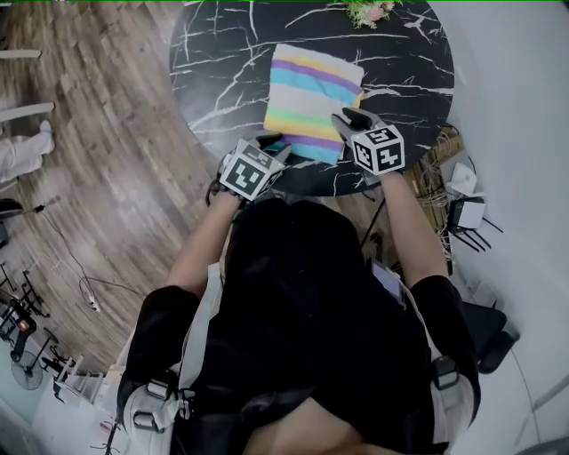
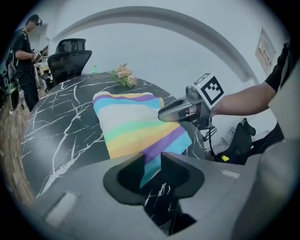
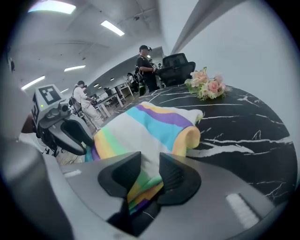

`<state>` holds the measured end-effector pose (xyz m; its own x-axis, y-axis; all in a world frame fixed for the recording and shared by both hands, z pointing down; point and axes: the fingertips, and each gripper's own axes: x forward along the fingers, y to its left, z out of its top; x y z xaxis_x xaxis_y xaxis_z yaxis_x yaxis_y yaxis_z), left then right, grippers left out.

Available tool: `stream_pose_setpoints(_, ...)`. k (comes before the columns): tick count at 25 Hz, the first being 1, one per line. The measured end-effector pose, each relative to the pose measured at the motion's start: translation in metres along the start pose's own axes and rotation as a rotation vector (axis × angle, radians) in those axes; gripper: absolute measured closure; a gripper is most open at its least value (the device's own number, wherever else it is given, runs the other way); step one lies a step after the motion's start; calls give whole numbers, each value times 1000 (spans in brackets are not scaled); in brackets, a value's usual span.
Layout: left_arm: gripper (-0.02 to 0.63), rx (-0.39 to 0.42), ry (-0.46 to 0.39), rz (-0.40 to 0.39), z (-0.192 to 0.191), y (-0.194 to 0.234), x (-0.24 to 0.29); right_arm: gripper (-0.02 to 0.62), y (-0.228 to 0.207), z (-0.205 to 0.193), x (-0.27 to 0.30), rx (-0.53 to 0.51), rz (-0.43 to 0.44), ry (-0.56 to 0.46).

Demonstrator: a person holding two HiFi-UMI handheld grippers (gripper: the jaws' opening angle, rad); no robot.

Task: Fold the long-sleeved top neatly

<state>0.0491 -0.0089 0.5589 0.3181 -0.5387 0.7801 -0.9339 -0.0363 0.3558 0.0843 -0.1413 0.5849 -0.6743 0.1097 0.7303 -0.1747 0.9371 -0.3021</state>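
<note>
**Left gripper.** The left gripper (image 2: 151,161) has its jaws a narrow gap apart. The blue and purple near corner of the long-sleeved top (image 1: 311,98) shows in that gap, with dark tabletop below it. No pinch on the cloth is visible. In the head view this gripper sits at the top's 7 o'clock corner, and its marker cube (image 1: 250,173) faces up.

**Right gripper.** The right gripper (image 3: 150,171) has its jaws moderately apart. Striped cloth fills the gap between them, down to the yellow and purple edge stripes. The pads do not visibly press on it. In the head view this gripper sits at the top's 4 o'clock edge.

**Long-sleeved top.** The top lies folded into a rough rectangle, with pastel stripes across it in yellow, blue, purple, white and green. It rests on the round black marble table (image 1: 222,53), from the centre toward the 6 o'clock rim. Its near edge lies close to that rim. The right gripper view shows a rolled yellow fold along one side.

**Surroundings.**
- A small bunch of pink flowers (image 1: 369,12) lies at the table's 12 o'clock rim, well apart from the top.
- A black office chair (image 2: 70,56) stands beyond the far rim.
- A standing person (image 2: 21,51) is beside the chair.
- A wooden floor (image 1: 89,133) lies at 9 o'clock of the table.
</note>
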Motion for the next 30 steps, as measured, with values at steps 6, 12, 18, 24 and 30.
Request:
stream_pose_setpoints(6, 489, 42, 25, -4, -14, 5, 15, 489, -7, -3, 8, 14, -40, -16)
stream_pose_setpoints(12, 489, 15, -22, -59, -1, -2, 1, 482, -1, 10, -6, -2, -54, -78)
stream_pose_setpoints(18, 504, -79, -284, -21, 50, -1, -62, 523, 8, 59, -87, 14, -71, -318)
stream_pose_setpoints(24, 586, -69, -535, 82, 102, 2, -133, 557, 21, 84, -157, 13, -124, -500)
stream_pose_setpoints(30, 598, 15, -684, 77, 130, 4, -194, 589, 49, 119, -204, 17, -196, -686)
